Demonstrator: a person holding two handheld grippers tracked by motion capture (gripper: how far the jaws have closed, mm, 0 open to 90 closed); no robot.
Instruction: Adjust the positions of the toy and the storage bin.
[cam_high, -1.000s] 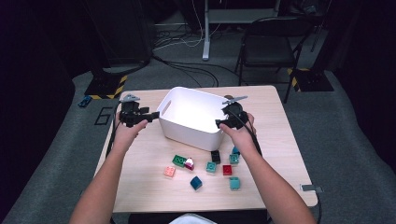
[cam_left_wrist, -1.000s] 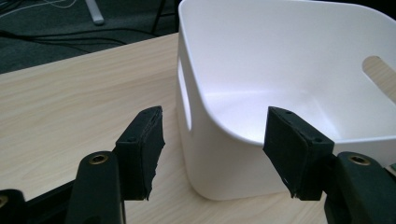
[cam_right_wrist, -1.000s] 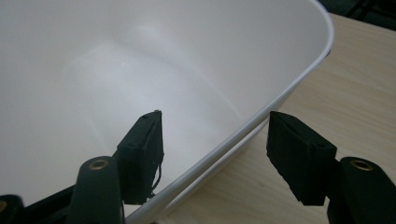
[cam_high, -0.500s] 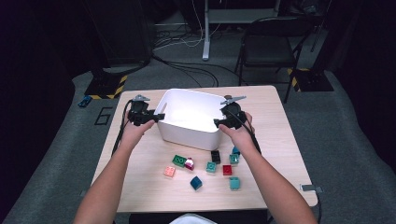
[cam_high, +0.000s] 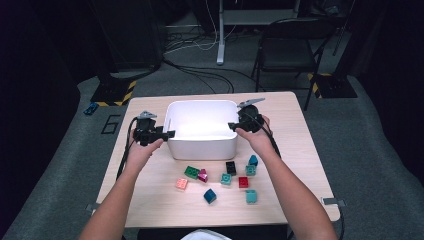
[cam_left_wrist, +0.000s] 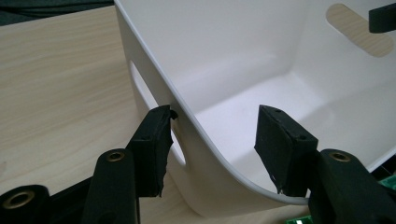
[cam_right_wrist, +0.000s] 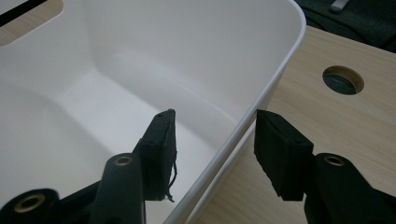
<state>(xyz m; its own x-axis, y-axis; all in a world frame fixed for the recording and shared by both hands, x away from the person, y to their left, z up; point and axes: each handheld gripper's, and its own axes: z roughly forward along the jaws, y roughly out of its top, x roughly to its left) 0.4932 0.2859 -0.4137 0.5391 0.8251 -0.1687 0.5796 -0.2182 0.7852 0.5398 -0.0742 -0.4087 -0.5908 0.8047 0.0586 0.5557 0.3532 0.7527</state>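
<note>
left tongs (cam_left_wrist: 212, 144) loose astride bin (cam_high: 202, 131) wall, just reopening | right tongs (cam_right_wrist: 212, 154) closing, not yet clamped | I fear uneven grip tilts bin

White bin (cam_high: 202, 131), black tools, pale wood table (cam_high: 295, 150)

White plastic bin (cam_high: 202, 142), rectangular with rounded corners and a thin rolled rim, standing upright and open-topped on the far middle of the light wood table. Interior empty, smooth and glossy, with walls that curve into a flat floor (cam_right_wrist: 70, 121). An oval handle slot pierces each short end wall; one slot (cam_left_wrist: 140, 86) appears just below the rim in the left gripper view, and the opposite slot (cam_left_wrist: 357, 35) shows the wood grain of the table through it.
</note>
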